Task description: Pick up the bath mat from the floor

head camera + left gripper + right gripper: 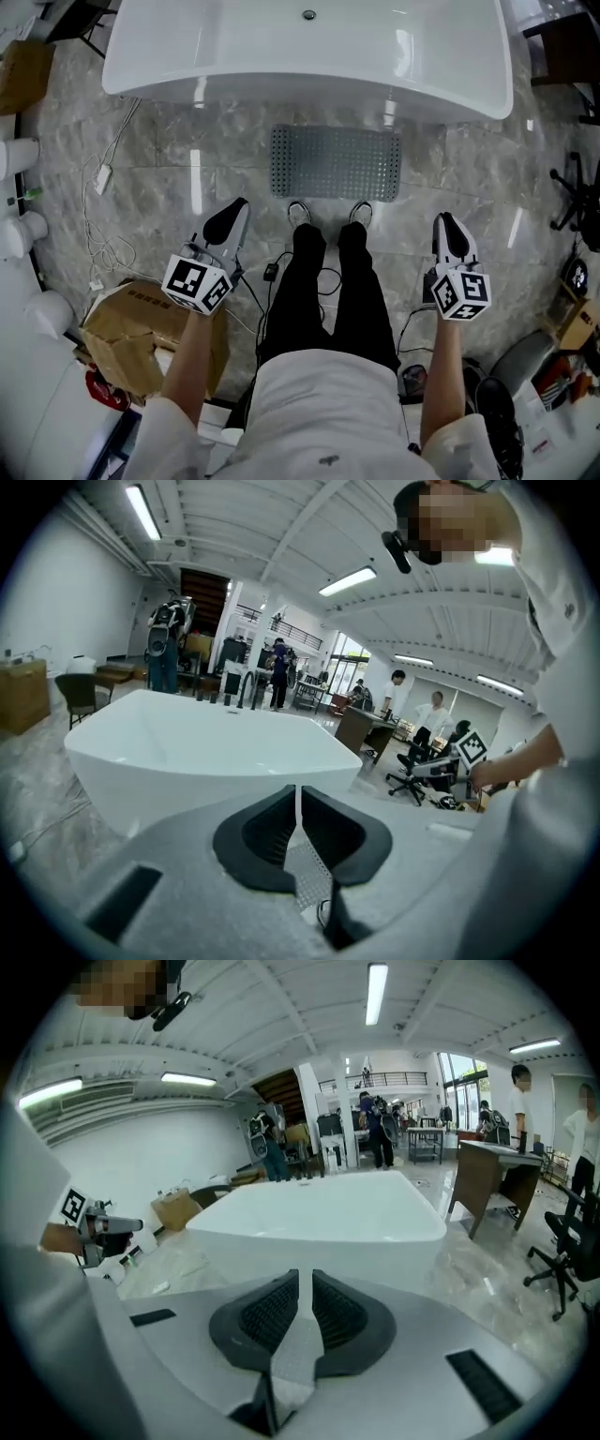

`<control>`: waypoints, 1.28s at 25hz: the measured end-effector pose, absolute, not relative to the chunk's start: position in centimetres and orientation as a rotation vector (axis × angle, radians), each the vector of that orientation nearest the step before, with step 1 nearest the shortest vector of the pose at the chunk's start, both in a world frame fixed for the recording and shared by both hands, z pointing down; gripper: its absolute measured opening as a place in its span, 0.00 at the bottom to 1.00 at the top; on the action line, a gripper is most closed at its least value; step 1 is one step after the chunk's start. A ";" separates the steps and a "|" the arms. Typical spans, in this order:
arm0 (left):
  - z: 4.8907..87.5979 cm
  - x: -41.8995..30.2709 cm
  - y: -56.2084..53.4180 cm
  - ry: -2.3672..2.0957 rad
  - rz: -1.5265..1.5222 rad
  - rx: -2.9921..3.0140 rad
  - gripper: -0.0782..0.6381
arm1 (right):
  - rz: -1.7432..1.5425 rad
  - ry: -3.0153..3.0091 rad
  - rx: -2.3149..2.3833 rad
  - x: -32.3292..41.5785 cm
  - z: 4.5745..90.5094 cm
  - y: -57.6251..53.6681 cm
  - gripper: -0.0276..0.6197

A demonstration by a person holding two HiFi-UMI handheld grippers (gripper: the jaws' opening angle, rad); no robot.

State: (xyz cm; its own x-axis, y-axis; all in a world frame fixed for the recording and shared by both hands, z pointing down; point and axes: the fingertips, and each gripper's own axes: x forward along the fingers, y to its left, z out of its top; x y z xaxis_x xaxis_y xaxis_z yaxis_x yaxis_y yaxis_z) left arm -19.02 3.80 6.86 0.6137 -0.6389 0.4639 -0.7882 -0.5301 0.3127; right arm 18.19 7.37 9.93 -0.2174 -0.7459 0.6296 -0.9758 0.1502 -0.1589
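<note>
Left gripper (228, 217) and right gripper (449, 228), jaws clenched empty, hover short of the bath mat (336, 162), which lies ungrasped on the floor (178, 141).

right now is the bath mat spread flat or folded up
Spread flat: the bath mat lies as a full rectangle on the floor beside the bathtub, no fold or raised corner.

Glossy bathtub (309, 80), matt perforated bath mat (335, 162)
</note>
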 end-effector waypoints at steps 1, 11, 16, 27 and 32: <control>8.4 -19.0 3.7 -1.133 0.387 2.303 0.13 | 0.793 -2.004 1.617 18.5 12.1 7.3 0.06; 25.8 -18.2 8.0 -1.160 0.475 2.038 0.13 | 0.946 -1.874 1.521 20.6 29.4 9.8 0.13; 35.6 -18.8 8.0 -1.087 0.611 2.045 0.19 | 0.932 -1.843 1.466 21.6 38.1 9.0 0.17; 56.7 -21.9 7.9 -0.928 0.869 1.945 0.32 | 0.941 -1.698 1.336 23.9 59.0 8.4 0.25; 65.5 -23.3 7.4 -0.957 0.903 1.859 0.37 | 0.930 -1.639 1.251 24.4 67.5 8.7 0.28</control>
State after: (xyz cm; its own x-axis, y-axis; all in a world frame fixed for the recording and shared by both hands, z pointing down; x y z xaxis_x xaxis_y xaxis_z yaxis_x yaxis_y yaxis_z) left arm -23.30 7.41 65.50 0.4495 -0.2639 0.8534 -0.8671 -0.3583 0.3459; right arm 24.36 8.69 67.47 -0.1369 -0.3390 0.9308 -0.9730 0.2225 -0.0621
